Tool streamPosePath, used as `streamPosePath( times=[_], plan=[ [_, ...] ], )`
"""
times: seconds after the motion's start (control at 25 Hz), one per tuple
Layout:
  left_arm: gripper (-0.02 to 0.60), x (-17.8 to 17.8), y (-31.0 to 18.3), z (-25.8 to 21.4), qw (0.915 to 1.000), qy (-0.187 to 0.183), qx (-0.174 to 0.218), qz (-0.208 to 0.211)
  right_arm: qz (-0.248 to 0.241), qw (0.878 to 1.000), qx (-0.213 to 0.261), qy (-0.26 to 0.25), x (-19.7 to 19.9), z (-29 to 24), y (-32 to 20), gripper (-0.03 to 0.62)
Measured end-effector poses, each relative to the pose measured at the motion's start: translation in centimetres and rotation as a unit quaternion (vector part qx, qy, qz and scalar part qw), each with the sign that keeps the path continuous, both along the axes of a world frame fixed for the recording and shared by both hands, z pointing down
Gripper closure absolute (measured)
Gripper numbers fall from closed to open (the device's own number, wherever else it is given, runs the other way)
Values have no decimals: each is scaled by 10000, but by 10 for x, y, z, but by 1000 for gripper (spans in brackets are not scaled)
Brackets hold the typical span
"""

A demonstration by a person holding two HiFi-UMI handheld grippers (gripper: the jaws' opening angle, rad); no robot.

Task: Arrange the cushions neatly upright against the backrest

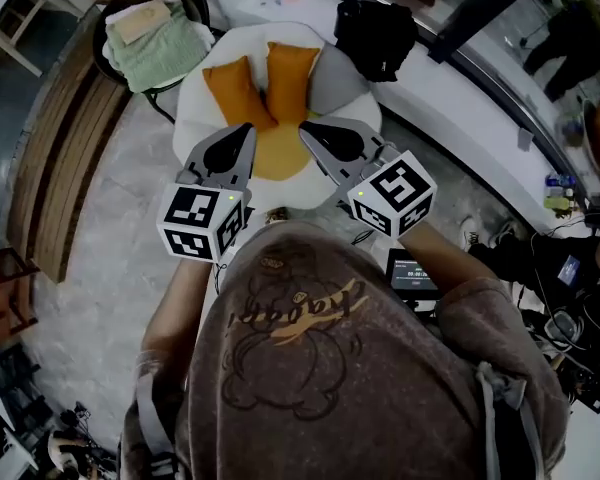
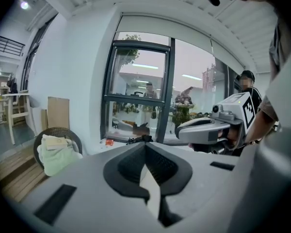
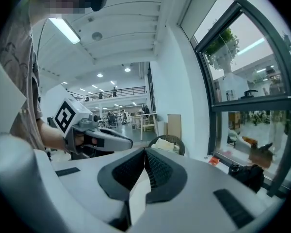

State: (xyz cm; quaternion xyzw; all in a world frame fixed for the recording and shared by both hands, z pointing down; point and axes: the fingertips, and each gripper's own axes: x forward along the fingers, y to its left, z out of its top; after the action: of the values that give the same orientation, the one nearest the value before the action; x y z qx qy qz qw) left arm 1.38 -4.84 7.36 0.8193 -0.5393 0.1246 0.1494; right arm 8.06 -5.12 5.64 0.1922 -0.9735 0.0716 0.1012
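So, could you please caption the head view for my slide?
Left gripper and right gripper, both shut, hover over white round armchair holding two orange fabric cushions.

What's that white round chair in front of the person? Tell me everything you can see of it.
The white round armchair looks softly padded, with a curved backrest wrapping its seat. It stands on the pale floor. The left orange cushion, tilted, and the right orange cushion, straighter, lean side by side against its backrest. An orange seat pad lies in front of them.
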Motion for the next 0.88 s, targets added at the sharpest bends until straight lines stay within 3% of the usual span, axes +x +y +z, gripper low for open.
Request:
streamPosePath(
  times=[0.32, 0.88],
  plan=[
    [577, 16, 17, 1, 9995, 97, 225, 190, -262, 9982, 303, -446, 16, -16, 26, 574],
    [577, 34, 28, 13, 9994, 133, 191, 238, -621, 9961, 442, -452, 22, -13, 38, 574]
  ],
)
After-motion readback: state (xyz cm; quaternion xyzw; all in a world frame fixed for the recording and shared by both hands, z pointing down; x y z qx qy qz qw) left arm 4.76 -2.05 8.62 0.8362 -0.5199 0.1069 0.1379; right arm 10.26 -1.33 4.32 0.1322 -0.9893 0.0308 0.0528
